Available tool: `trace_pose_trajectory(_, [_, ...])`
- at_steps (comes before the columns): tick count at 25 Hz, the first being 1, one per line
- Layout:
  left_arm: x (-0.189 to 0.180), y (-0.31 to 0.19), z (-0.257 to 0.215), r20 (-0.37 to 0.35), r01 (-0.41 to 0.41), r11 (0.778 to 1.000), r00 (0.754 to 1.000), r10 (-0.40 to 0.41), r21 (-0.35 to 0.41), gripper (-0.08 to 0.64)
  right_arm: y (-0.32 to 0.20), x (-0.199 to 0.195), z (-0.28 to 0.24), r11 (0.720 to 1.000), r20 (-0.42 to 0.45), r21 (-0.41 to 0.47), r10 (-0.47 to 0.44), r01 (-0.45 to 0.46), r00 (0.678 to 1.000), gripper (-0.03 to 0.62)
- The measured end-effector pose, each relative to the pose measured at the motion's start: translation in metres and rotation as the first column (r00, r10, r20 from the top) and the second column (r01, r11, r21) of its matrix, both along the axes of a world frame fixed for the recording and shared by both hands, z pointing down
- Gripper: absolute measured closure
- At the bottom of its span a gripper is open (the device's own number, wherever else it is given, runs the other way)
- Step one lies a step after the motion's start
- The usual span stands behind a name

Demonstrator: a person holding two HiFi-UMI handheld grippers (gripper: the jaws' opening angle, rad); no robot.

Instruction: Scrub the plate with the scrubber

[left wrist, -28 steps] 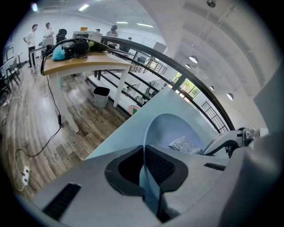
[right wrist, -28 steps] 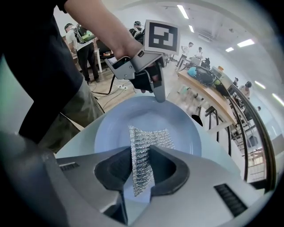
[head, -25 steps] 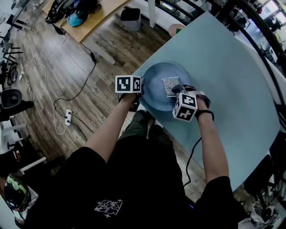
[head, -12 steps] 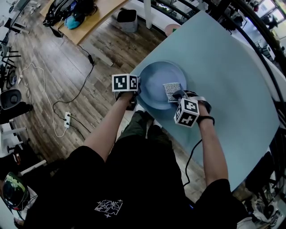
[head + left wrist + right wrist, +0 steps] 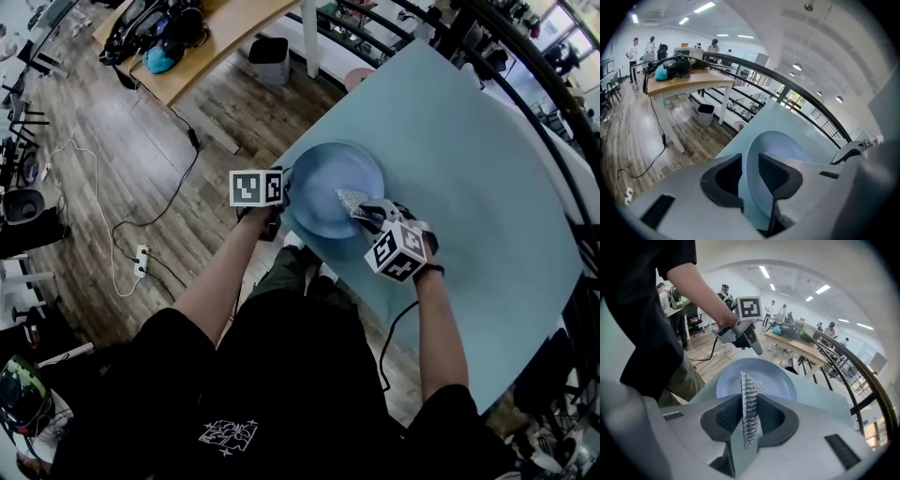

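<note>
**Q:** What has just changed?

**A:** The jaws of my left gripper (image 5: 751, 168) have just been opening. The rim of the plate (image 5: 330, 183) stands in the gap between the pads, but they no longer pinch it, so the plate is let go. My right gripper (image 5: 751, 414) is clenched on the scrubber (image 5: 750, 387). Half a second ago the scrubber lay flat on the plate's middle. It now stands on edge over the near rim and seems to be lifted off the surface.

**Q:** What does that mean for the scrubbing?

**A:** I judge the pass is over, or at least paused. Nothing steadies the plate, and the scrubber looks out of contact.

**Q:** How does the plate look, and where is it?

**A:** It is a round, shallow, pale blue plate with a smooth gloss. I can see no food or foam on it. It rests flat on the light blue table (image 5: 469, 159), close to the edge nearest me and between my two grippers. The scrubber is a silvery woven metal mesh pad.
</note>
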State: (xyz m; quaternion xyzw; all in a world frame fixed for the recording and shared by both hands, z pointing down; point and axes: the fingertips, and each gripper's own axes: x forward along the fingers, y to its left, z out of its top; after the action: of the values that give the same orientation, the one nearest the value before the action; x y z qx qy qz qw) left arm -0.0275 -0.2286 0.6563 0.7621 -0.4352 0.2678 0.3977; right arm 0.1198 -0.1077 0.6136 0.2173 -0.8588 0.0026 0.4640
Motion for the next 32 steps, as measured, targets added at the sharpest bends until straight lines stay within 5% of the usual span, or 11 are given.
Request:
trace_pose_trajectory(4, [0.007,0.003,-0.027,-0.002,-0.006,0.997,1.0,0.006,0.071,0.468,-0.007,0.008,-0.021,0.99,0.131,0.026,0.131,-0.136,0.983,0.502])
trace_pose_trajectory(8, [0.014,0.008,-0.054,-0.009,-0.017,0.989,1.0,0.019,0.145,0.468,-0.014,0.018,-0.039,0.96,0.271,0.022,0.262,-0.278,0.926,0.502])
trace_pose_trajectory(16, [0.021,0.019,-0.101,-0.007,-0.035,0.966,0.999,0.038,0.257,0.496,-0.033,0.046,-0.085,0.838,0.552,-0.047,0.475,-0.543,0.685,0.502])
trace_pose_trajectory(19, [0.024,0.022,-0.116,-0.009,-0.049,0.953,0.999,0.054,0.297,0.525,-0.036,0.054,-0.106,0.798,0.61,-0.053,0.501,-0.6,0.614,0.502])
trace_pose_trajectory(26, [0.018,0.011,-0.167,-0.083,-0.057,0.91,0.992,0.1,0.41,0.538,-0.043,0.067,-0.155,0.722,0.689,-0.016,0.51,-0.692,0.516,0.502])
trace_pose_trajectory(32, [0.011,-0.003,-0.219,-0.127,-0.085,0.855,0.977,0.173,0.511,0.543,-0.047,0.079,-0.202,0.63,0.755,0.001,0.508,-0.777,0.413,0.502])
